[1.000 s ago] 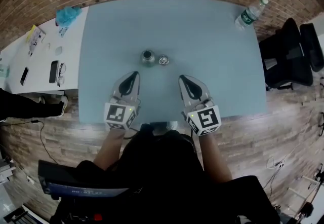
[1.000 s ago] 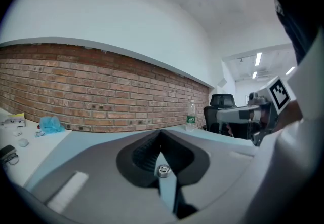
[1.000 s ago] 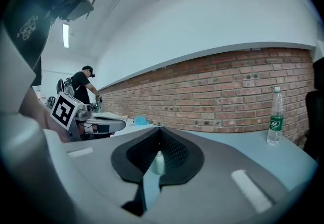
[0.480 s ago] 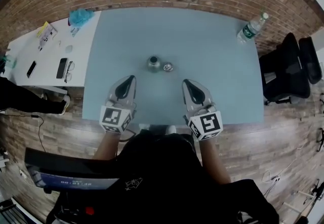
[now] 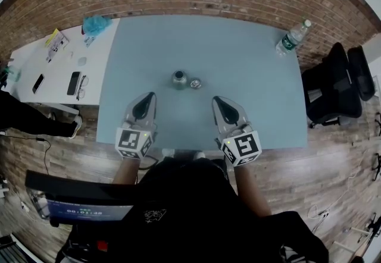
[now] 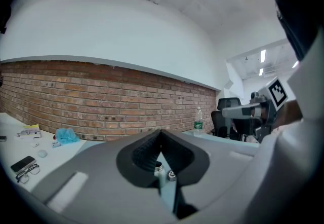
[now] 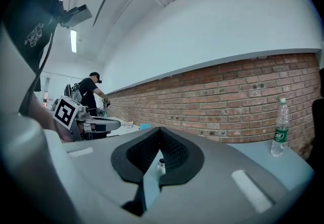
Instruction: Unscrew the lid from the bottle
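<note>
- Standing upright mid-table: bottle, neck open.
- Lying just beside it at 3 o'clock, off the neck and down on the table: lid.
- Shut tight on nothing: left gripper, at 7 o'clock from the bottle and well apart from it.
- Likewise shut and empty: right gripper, at 5 o'clock from the bottle, equally well apart.
- Confirmed in the left gripper view: pads meeting at 12 o'clock, with the bottle and lid glimpsed only far beyond, through the gap below.
- Same in the right gripper view: pads closed together, with only the distant bottle showing through the gap.
- Compared with a second ago: no shift between bottle and lid, still side by side. Both grippers kept closed and held back near the table's 6 o'clock edge, with no reach toward either thing.
- Read from that: unscrewing apparently finished, since the lid is off and set down, with both grippers drawn clear.
- Probably nothing left but to stay clear of the open bottle, easy to tip if knocked.
- Off at 2 o'clock, near the far corner: water bottle, capped and untouched.
</note>
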Demonstrator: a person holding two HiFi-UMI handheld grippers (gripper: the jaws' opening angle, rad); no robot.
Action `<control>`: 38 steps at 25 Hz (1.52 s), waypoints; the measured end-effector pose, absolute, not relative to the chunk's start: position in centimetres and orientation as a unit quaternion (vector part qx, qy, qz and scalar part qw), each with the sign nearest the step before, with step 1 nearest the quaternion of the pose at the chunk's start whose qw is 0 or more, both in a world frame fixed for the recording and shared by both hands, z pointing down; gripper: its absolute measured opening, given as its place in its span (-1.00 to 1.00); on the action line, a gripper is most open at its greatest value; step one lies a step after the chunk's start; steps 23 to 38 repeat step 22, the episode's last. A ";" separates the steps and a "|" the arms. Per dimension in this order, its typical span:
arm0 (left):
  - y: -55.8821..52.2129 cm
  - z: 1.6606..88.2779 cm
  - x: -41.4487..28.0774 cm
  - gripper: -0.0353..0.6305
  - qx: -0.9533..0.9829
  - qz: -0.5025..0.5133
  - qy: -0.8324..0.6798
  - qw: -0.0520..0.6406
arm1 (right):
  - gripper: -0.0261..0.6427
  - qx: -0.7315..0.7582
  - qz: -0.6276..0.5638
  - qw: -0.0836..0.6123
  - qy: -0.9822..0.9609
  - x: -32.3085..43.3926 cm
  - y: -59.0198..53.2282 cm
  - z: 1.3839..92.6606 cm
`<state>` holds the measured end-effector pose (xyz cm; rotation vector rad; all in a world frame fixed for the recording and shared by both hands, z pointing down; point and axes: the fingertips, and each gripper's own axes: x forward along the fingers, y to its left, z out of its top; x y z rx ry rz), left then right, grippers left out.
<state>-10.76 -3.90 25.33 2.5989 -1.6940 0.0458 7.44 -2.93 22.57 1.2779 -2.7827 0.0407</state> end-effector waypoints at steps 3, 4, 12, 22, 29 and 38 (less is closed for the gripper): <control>-4.0 25.3 -10.6 -0.89 0.838 0.014 -0.546 0.019 | -0.92 0.419 0.014 0.038 -0.907 7.6 -3.0 22.5; -4.0 25.3 -10.5 -0.89 0.837 0.014 -0.546 0.019 | -0.92 0.420 0.014 0.037 -0.907 7.7 -3.0 22.5; -4.3 25.6 -10.4 -0.89 0.838 0.015 -0.545 0.021 | -0.92 0.420 0.011 0.033 -0.907 7.9 -3.2 22.3; -5.1 25.6 -10.6 -0.89 0.839 0.013 -0.543 0.022 | -0.92 0.419 0.009 0.037 -0.907 7.4 -3.8 22.2; -5.1 25.6 -10.6 -0.89 0.839 0.013 -0.543 0.022 | -0.92 0.419 0.009 0.037 -0.907 7.4 -3.8 22.2; -5.1 25.6 -10.6 -0.89 0.839 0.013 -0.543 0.022 | -0.92 0.419 0.009 0.037 -0.907 7.4 -3.8 22.2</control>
